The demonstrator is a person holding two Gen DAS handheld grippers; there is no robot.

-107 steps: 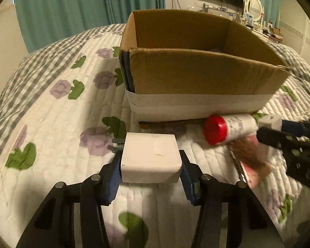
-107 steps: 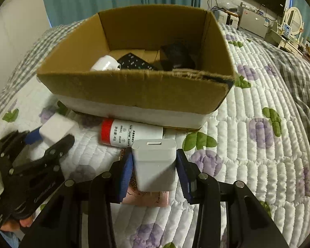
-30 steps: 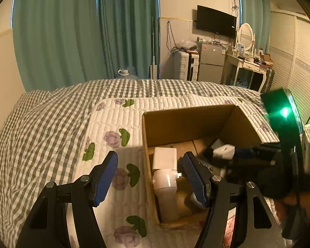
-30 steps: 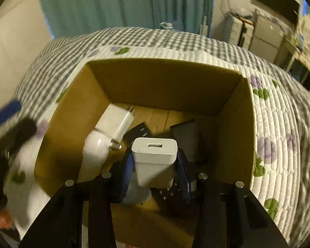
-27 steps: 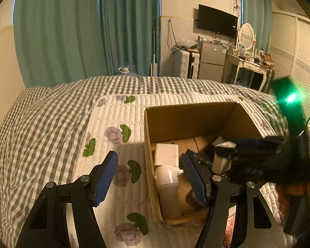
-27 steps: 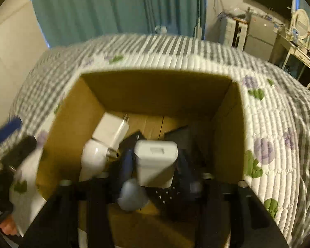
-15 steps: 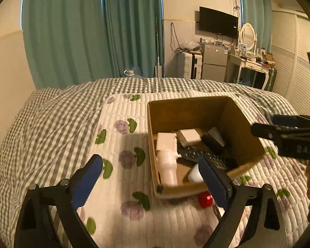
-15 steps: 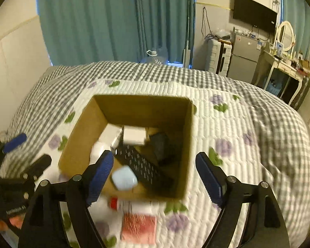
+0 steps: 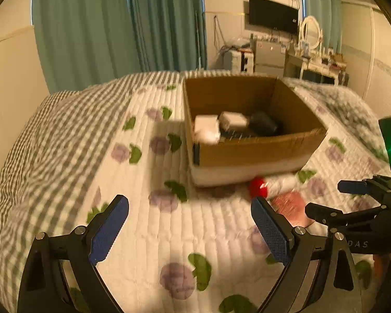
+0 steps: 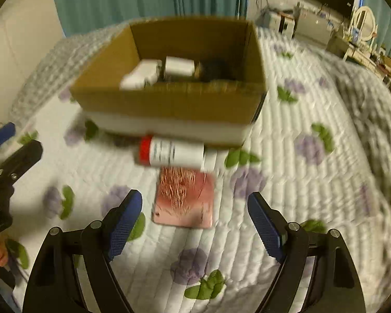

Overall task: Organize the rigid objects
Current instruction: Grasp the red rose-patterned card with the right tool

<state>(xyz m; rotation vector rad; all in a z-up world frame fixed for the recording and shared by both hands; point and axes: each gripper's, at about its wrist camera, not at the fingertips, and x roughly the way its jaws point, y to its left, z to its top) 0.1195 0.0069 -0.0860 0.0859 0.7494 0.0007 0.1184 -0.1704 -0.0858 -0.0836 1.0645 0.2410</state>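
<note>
The left gripper hangs above the quilted bed cover with its blue-padded fingers spread wide and nothing between them. The right gripper is likewise wide apart and empty, hovering over a pink rectangular case that lies flat on the quilt.

Just beyond the case lies a white tube with a red cap on its side, touching or nearly touching the case's far edge and lying close along the near wall of the cardboard box. The open box sits on the bed with a white band along its base. Inside it, toward the left, are 2 white charger blocks, side by side, with a dark rounded object to their right; motion blur hides finer detail.

From the left wrist view, the same box stands ahead and to the right, the tube's red cap at its near right corner, and the right gripper shows at the right edge beside the pink case. Teal curtains hang behind the bed.
</note>
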